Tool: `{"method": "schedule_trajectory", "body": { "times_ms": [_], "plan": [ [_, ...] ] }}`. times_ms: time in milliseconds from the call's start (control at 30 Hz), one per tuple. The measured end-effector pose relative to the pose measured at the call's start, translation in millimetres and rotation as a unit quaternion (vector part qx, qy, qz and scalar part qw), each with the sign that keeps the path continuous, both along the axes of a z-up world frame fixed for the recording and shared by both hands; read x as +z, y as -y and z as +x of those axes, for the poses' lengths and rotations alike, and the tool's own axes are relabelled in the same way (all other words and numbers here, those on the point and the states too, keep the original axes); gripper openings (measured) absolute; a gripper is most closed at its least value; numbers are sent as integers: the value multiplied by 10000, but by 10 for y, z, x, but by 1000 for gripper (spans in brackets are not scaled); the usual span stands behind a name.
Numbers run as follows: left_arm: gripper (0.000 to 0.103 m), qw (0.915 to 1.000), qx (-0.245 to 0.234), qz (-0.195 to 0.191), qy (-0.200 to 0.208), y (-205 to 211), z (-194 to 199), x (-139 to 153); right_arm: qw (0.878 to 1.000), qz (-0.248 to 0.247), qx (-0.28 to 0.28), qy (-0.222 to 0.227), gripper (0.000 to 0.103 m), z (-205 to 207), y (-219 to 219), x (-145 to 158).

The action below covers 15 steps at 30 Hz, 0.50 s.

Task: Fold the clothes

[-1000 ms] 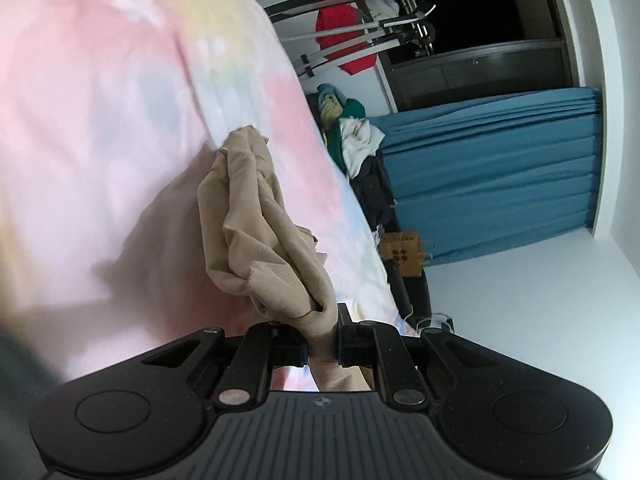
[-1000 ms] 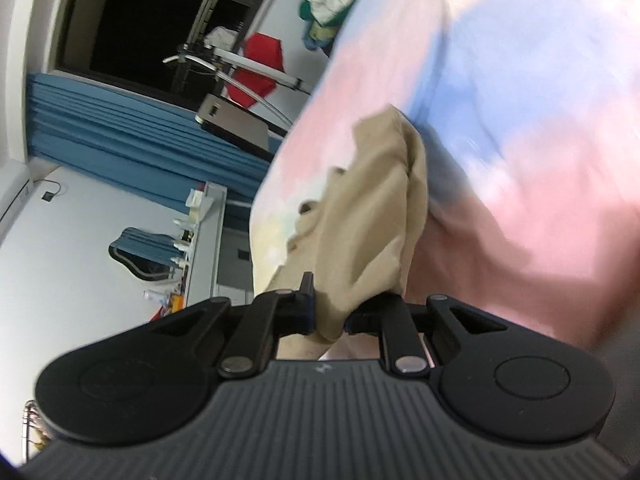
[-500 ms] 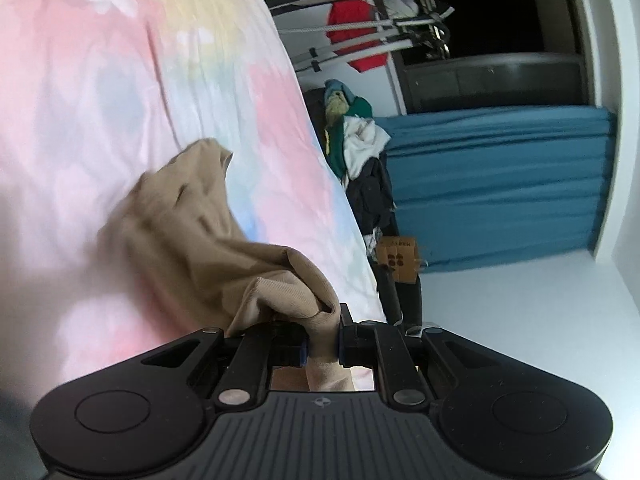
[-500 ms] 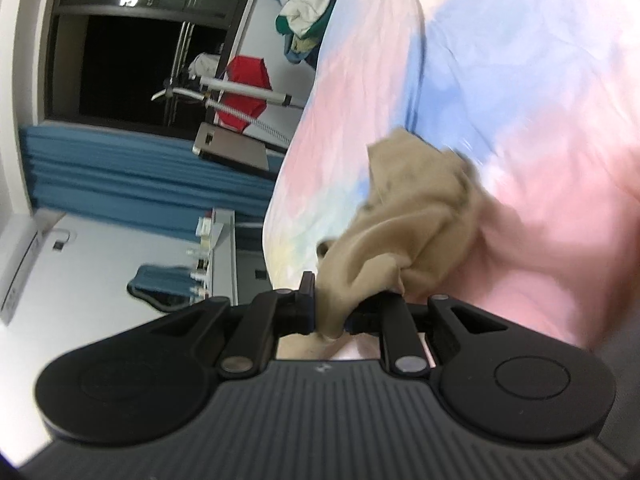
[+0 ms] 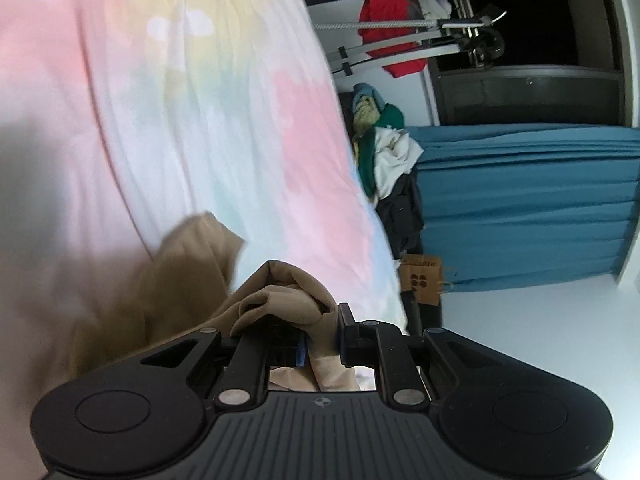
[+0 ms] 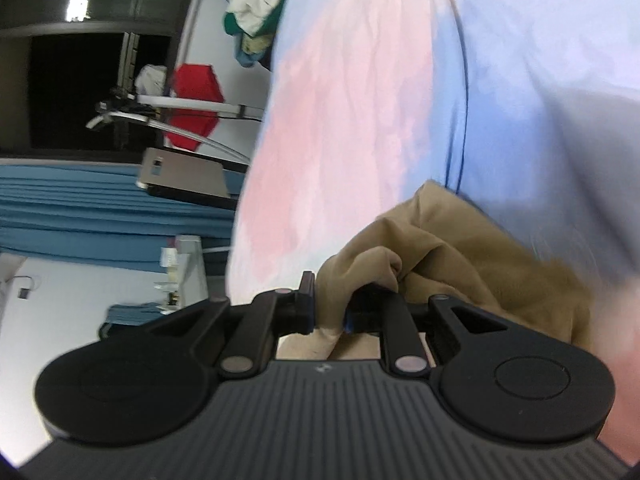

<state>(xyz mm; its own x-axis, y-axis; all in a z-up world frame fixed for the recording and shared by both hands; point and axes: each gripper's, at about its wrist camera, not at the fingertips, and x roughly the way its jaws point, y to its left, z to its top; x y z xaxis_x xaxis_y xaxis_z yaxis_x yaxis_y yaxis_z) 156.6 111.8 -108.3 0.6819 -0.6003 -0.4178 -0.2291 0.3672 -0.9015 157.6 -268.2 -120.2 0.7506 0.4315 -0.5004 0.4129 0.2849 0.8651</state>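
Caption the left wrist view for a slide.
Left gripper clamps a bunched tan knit garment over the pastel tie-dye bedsheet, clothes pile beyond.

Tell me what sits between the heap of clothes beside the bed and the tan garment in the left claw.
Only bare pastel bedsheet, seen in the left wrist view: it stretches from the tan garment pinched in the left claw up to the clothes heap.
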Motion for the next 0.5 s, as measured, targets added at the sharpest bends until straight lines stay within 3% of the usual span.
{"method": "schedule_trajectory", "body": {
  "times_ms": [200,267,300,367,433,500],
  "plan": [
    [17,9997,-168,162,-114,9,266,-235,9996,-48,196,-204,18,258,6,-317],
    [28,9992,-243,304,-6,27,298,-201,9994,-24,287,-173,20,282,17,-335],
    [33,9988,-277,390,77,38,299,-166,9994,-7,339,-96,24,281,17,-327],
    [54,9973,-308,583,312,79,244,-69,9986,-6,482,198,42,259,-1,-269],
    [70,9924,-288,982,681,129,142,97,9955,-82,690,644,74,226,-43,-154],
    [79,9830,-258,1460,1086,187,25,277,9910,-442,736,1029,78,137,-91,23]
  ]
}}
